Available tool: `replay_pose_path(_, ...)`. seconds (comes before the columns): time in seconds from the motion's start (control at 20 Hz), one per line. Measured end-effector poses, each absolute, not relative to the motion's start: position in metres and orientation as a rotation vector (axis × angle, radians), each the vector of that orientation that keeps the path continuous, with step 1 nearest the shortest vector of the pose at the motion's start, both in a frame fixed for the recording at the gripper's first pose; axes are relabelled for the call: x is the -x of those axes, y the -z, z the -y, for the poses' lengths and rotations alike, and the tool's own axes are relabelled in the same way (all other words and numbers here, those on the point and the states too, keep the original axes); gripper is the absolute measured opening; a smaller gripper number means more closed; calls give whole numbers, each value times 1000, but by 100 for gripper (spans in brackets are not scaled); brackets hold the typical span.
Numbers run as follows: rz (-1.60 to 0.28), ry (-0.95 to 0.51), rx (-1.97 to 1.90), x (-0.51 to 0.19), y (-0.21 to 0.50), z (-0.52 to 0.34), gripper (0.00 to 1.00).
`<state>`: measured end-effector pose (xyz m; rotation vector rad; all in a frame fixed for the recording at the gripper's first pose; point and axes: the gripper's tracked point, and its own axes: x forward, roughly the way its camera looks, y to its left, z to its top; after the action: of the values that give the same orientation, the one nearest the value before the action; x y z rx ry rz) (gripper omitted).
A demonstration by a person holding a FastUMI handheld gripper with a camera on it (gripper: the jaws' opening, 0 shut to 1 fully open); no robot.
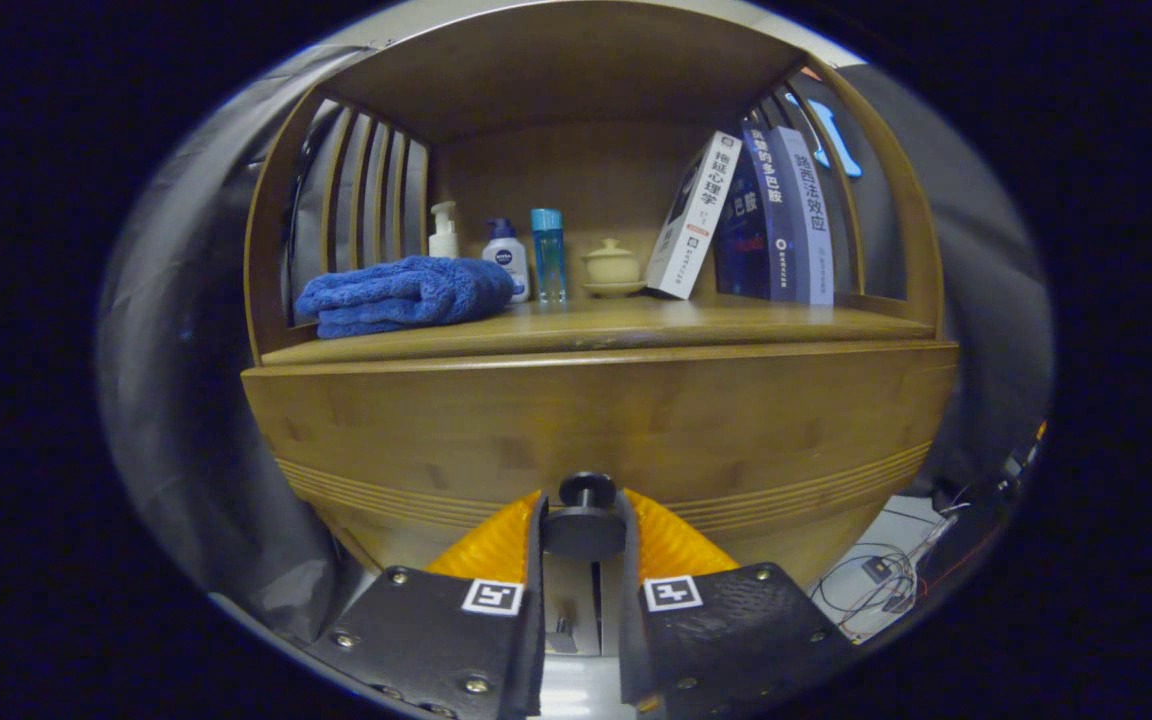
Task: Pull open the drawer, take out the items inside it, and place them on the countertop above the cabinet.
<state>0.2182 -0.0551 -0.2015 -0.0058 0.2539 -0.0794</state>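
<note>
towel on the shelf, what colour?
Blue, seen in the gripper view: the folded towel lies on the countertop.

Towel [404,294] left of books [771,215]

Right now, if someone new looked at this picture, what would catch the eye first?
First, the dark round knob of the drawer front, sitting between the two fingers of the claw, which appear closed on it. Next, the folded blue towel on the countertop above, to the left of the small bottles. A row of leaning books stands at the other end.
</note>
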Motion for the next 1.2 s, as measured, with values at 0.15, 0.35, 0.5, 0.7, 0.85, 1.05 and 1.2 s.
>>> replay_pose_path(0.15,-245,90,-4,-199,201,52,30)
replay_pose_path(0.35,-242,95,9,-170,200,50,30)
replay_pose_path(0.5,-226,104,-4,-149,200,48,30)
replay_pose_path(0.7,-219,119,1,-126,199,46,30)
replay_pose_path(0.85,-211,124,4,-110,199,44,30)
replay_pose_path(1.05,-231,126,24,-88,207,43,30)
replay_pose_path(1.2,-215,133,12,-71,206,41,30)
